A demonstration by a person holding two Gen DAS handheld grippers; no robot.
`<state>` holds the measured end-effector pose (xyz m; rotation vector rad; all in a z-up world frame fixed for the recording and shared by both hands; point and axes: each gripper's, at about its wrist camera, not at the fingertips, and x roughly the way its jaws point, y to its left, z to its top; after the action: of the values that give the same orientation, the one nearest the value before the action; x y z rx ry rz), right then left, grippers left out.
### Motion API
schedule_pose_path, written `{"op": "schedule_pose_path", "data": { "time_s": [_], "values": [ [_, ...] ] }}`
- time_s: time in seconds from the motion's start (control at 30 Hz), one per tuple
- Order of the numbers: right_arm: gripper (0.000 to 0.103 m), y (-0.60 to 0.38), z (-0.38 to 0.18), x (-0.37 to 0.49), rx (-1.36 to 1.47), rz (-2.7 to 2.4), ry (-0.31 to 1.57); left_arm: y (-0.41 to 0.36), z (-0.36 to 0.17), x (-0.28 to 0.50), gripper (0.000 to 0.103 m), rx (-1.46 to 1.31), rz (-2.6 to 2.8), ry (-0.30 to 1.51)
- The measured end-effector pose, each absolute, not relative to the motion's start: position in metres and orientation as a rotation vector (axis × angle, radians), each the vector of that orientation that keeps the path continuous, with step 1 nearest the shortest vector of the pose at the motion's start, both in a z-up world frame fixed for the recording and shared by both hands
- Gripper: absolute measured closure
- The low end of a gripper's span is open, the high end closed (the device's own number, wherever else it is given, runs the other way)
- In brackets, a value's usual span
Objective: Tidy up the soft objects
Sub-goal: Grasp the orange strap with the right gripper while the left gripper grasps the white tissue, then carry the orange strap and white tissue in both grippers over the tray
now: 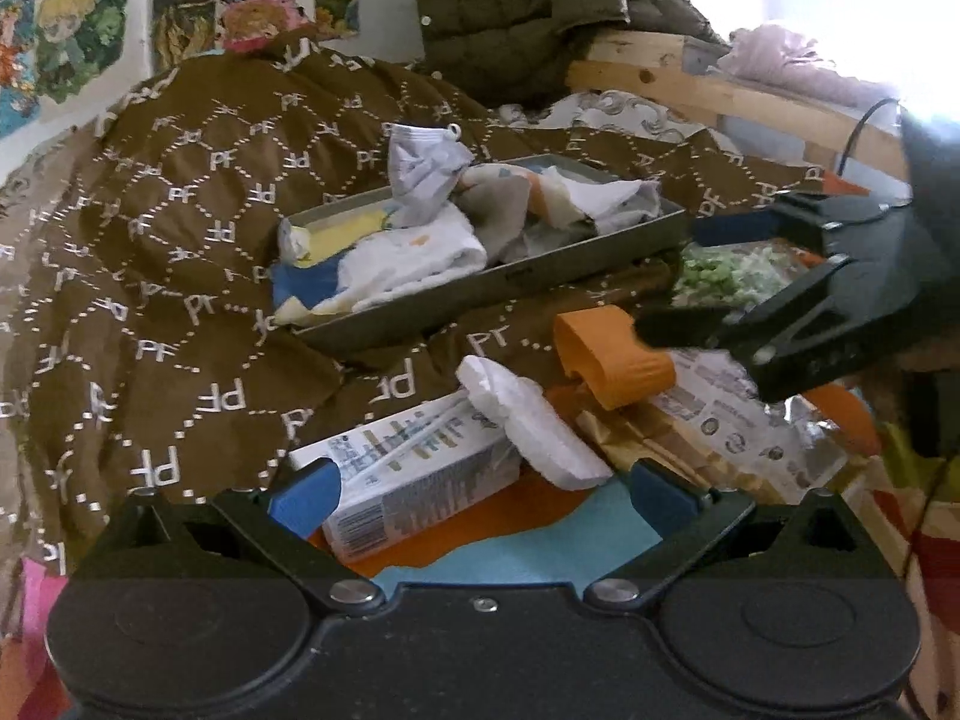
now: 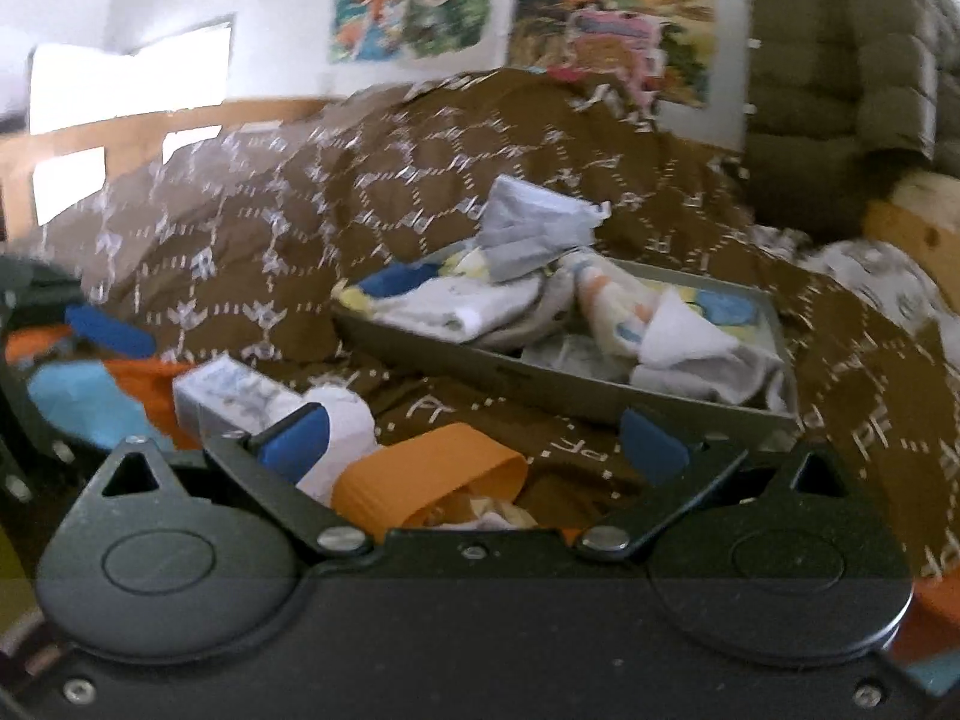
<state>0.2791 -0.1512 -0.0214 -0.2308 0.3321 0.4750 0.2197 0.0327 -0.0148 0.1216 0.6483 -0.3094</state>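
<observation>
A grey tray point(image 1: 510, 279) point(image 2: 558, 387) rests on the brown patterned blanket and holds several soft cloths and socks. A crumpled grey sock point(image 1: 420, 171) point(image 2: 534, 231) stands up at its far side. My left gripper point(image 1: 485, 495) is open over a white carton point(image 1: 414, 468) and a white foam piece point(image 1: 531, 429), well short of the tray. My right gripper point(image 2: 474, 441) point(image 1: 669, 276) is open too, with nothing held. It hovers just right of the tray's near corner, above an orange ribbed piece point(image 1: 612, 360) point(image 2: 426, 477).
Loose packaging lies near me: a printed foil packet point(image 1: 738, 420), a bag with green bits point(image 1: 732, 273), orange and light-blue sheets point(image 1: 540, 546). The brown blanket point(image 1: 180, 240) is heaped to the left. A padded olive jacket point(image 1: 516, 6) and a wooden frame point(image 1: 708, 90) stand behind.
</observation>
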Motion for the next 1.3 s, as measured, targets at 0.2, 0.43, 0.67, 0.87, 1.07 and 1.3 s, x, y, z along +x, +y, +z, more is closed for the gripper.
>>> {"op": "schedule_pose_path", "data": {
  "time_s": [0.2,0.43,0.67,0.87,1.07,1.3],
  "values": [
    [0.001,-0.139,-0.029,0.286,-0.383,0.545,0.340,0.035,-0.023,0.232,0.007,0.054,-0.382,0.686],
    [0.001,-0.122,-0.035,0.290,-0.547,0.673,0.324,0.045,-0.034,0.247,0.017,-0.087,-0.446,0.726],
    [0.014,-0.107,-0.035,0.290,-0.667,0.763,0.338,0.051,-0.041,0.264,0.037,-0.213,-0.471,0.764],
    [0.037,-0.108,-0.039,0.296,-0.650,0.762,0.394,0.051,-0.051,0.272,0.061,-0.286,-0.475,0.816],
    [0.048,-0.114,-0.042,0.296,-0.667,0.794,0.410,0.051,-0.052,0.278,0.083,-0.316,-0.488,0.835],
    [0.070,-0.108,-0.037,0.295,-0.675,0.818,0.444,0.053,-0.046,0.278,0.090,-0.313,-0.499,0.822]
  ]
}}
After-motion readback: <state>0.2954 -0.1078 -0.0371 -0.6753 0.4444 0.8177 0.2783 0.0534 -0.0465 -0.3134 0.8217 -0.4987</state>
